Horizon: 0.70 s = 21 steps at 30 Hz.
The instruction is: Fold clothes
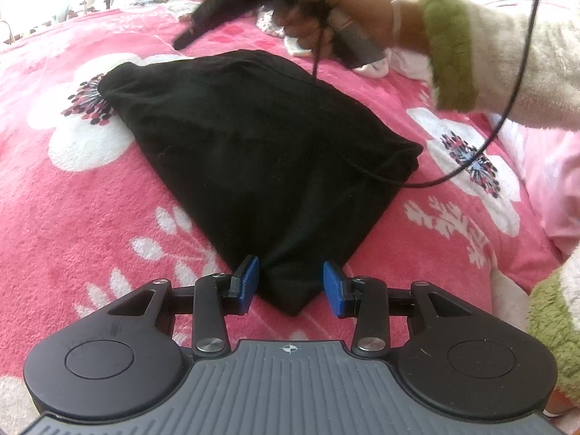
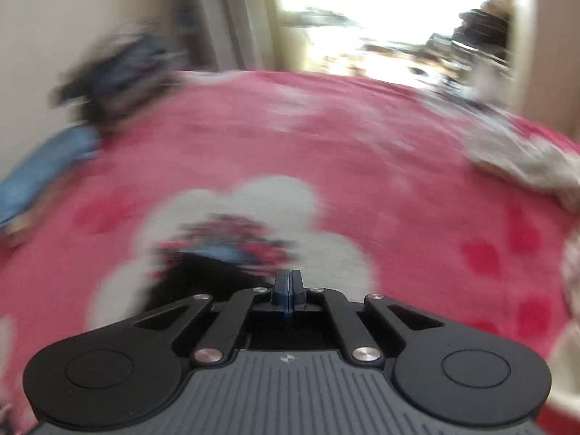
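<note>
A black garment [image 1: 253,145] lies folded on the pink flowered blanket [image 1: 90,199]. My left gripper [image 1: 290,284] is open, its blue pads on either side of the garment's near corner. The right gripper shows in the left wrist view as a blurred black shape [image 1: 232,3] held in a hand above the garment's far edge. In the right wrist view my right gripper [image 2: 287,291] has its pads pressed together with nothing visible between them. A dark patch of the garment [image 2: 195,279] shows just left of it. That view is motion-blurred.
A black cable [image 1: 507,116] hangs from the right hand and trails across the garment's right side. Other clothes lie on the blanket: a blue item [image 2: 47,174], a dark pile [image 2: 119,76] and a pale heap [image 2: 525,163].
</note>
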{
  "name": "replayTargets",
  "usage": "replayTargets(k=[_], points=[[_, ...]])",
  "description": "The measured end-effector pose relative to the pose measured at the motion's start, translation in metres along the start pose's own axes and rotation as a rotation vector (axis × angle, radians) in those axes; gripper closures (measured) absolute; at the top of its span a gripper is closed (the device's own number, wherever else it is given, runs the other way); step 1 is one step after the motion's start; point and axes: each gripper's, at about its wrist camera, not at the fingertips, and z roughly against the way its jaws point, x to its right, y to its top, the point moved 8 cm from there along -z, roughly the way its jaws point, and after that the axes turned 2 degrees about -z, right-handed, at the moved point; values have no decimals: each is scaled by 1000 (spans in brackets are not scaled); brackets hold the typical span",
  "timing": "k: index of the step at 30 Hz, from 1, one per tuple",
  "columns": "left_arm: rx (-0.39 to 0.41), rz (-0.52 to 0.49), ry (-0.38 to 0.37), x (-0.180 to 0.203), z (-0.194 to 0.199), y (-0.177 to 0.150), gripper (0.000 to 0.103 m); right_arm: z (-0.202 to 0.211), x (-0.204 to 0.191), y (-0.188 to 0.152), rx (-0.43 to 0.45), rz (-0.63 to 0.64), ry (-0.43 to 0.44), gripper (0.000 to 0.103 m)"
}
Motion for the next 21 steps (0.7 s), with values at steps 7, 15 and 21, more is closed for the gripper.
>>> replayTargets(k=[7, 15, 21], points=[[5, 0, 0, 0, 1, -4, 64, -51, 6, 13, -34, -142, 21, 101], [-14, 28, 0, -3, 1, -3, 64, -53, -29, 1, -157, -116, 229, 103], [-30, 41, 23, -2, 7, 4, 64, 12, 48, 29, 85, -290, 25, 98]])
